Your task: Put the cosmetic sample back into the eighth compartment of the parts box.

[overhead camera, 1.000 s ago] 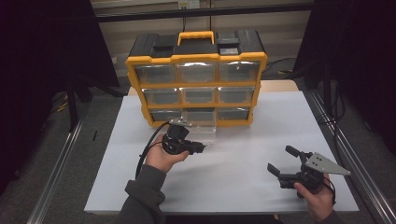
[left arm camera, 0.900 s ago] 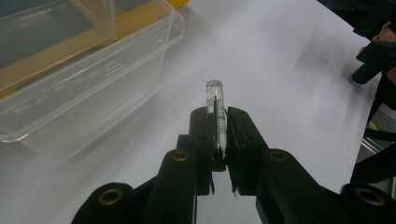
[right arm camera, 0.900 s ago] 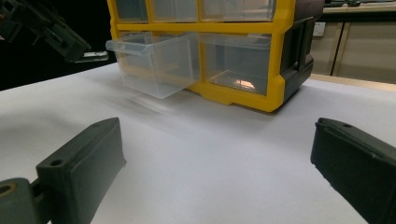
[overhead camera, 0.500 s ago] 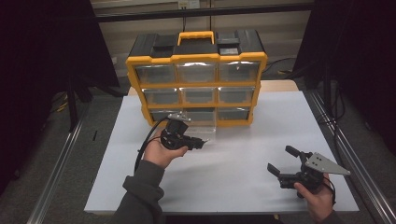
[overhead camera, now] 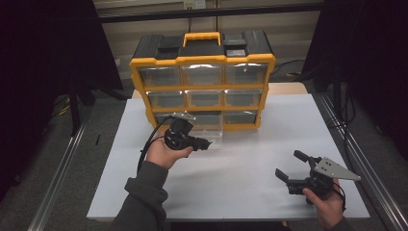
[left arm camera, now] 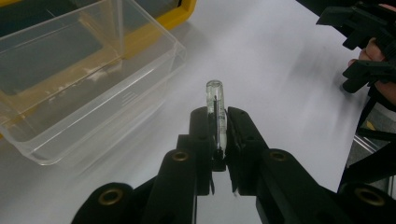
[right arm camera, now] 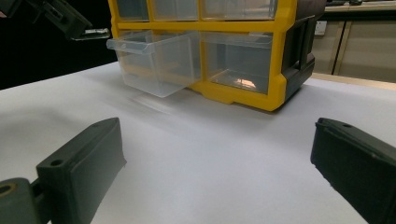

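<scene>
Clear vial [left arm camera: 215, 105], pinched lengthwise in the left gripper [left arm camera: 218, 140], points past the open drawer [left arm camera: 84, 79] lying to its left; right gripper [overhead camera: 296, 169] spread.

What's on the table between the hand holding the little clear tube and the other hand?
Nothing: in the high view the white table is bare between the left gripper, shut on the clear tube, and the right gripper.

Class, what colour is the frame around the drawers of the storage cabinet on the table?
Yellow-orange; the frame shows best in the high view.
</scene>
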`<state>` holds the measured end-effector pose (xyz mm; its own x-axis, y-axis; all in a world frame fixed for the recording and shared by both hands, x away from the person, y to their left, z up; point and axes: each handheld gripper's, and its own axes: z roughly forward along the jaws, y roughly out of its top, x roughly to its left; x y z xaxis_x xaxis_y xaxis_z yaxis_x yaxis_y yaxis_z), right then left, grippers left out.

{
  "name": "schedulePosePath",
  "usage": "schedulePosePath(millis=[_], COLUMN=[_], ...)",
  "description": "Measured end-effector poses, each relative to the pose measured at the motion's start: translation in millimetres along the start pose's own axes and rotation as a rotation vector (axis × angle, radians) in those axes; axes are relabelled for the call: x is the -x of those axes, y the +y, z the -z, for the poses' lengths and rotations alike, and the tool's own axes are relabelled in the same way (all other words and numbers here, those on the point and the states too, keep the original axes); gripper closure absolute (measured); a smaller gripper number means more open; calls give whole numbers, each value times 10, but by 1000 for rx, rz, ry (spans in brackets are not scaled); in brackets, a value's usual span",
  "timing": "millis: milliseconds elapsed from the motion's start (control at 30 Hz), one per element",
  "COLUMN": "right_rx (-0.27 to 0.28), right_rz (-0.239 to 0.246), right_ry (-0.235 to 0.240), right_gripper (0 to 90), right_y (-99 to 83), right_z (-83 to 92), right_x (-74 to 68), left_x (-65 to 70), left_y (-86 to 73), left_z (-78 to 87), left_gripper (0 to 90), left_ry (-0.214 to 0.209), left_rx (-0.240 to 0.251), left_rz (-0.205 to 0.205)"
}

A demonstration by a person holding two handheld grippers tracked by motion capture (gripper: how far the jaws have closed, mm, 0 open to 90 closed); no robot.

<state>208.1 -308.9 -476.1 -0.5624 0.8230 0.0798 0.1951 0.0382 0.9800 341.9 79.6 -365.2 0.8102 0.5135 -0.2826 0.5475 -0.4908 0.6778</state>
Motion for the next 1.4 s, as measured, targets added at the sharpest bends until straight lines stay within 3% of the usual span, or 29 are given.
schedulePosePath(millis=[667,1400], right_rx=[-6,-4], right_rz=[-3,-1], right_ry=[6,8], right_gripper=[17,17], right_y=[-1,-1], right_z=[1,0], right_x=[1,2], left_x=[-21,-73], left_y=[147,264], left_z=[91,114], left_gripper=[812,812], left_ry=[15,30], left_rx=[-18,-12], left_rz=[-19,-10])
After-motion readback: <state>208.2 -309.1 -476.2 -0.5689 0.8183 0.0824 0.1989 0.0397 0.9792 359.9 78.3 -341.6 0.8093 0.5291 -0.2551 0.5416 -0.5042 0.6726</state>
